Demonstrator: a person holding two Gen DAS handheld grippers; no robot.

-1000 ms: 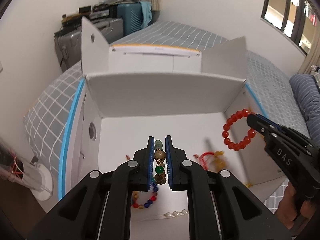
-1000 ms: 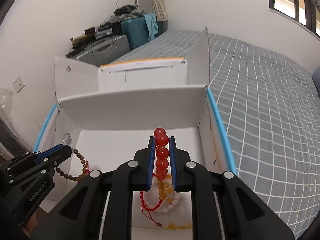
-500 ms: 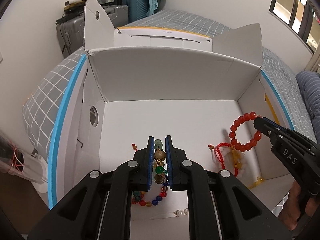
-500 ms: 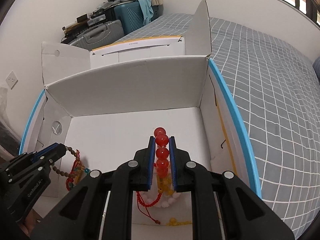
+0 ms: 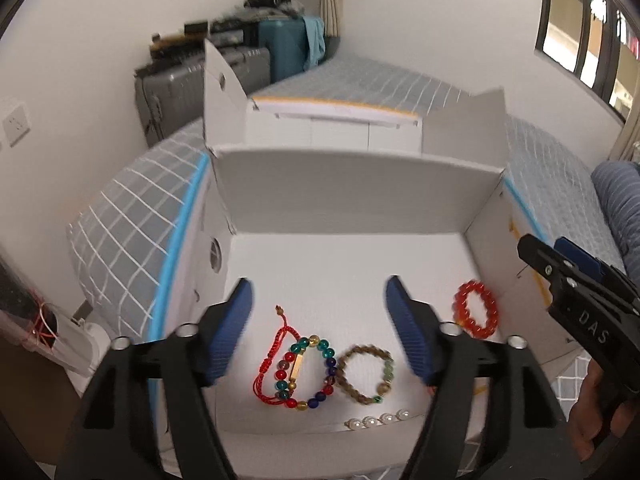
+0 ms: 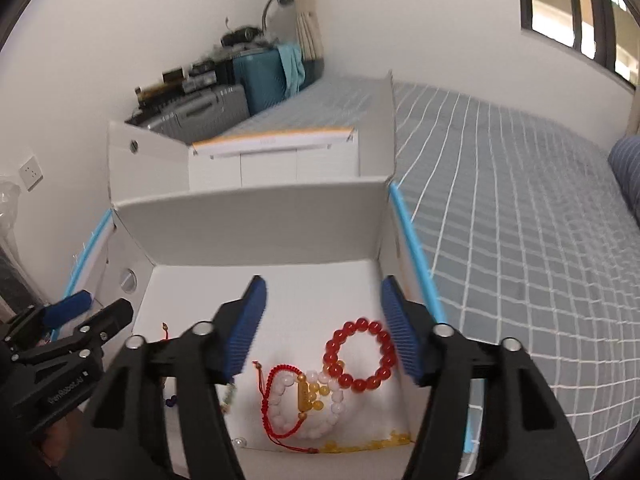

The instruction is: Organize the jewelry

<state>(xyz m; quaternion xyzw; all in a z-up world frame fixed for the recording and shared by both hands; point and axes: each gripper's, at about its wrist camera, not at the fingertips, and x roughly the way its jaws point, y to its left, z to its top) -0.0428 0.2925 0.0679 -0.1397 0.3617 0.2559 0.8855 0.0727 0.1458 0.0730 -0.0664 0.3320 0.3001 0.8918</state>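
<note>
A white cardboard box (image 5: 352,200) (image 6: 256,224) lies open on the bed. My left gripper (image 5: 320,336) is open and empty above its floor. Below it lie a brown and green bead bracelet (image 5: 365,374), a multicoloured bead bracelet (image 5: 308,372) and a red cord bracelet (image 5: 270,364). My right gripper (image 6: 322,328) is open and empty. A red bead bracelet (image 6: 360,356) (image 5: 476,315) lies on the box floor under it, next to a white and amber bead bracelet (image 6: 308,404) with a red cord.
Pearls (image 5: 376,419) lie at the box's near edge, yellow beads (image 6: 364,445) at the near right corner. The grey checked bed (image 6: 520,200) spreads right. Suitcases (image 5: 224,68) stand at the far wall. The box flaps (image 5: 218,92) stand upright at the back.
Both grippers have opened and drawn back. The brown and green bracelet and the red bead bracelet have dropped from them and now lie on the box floor.
</note>
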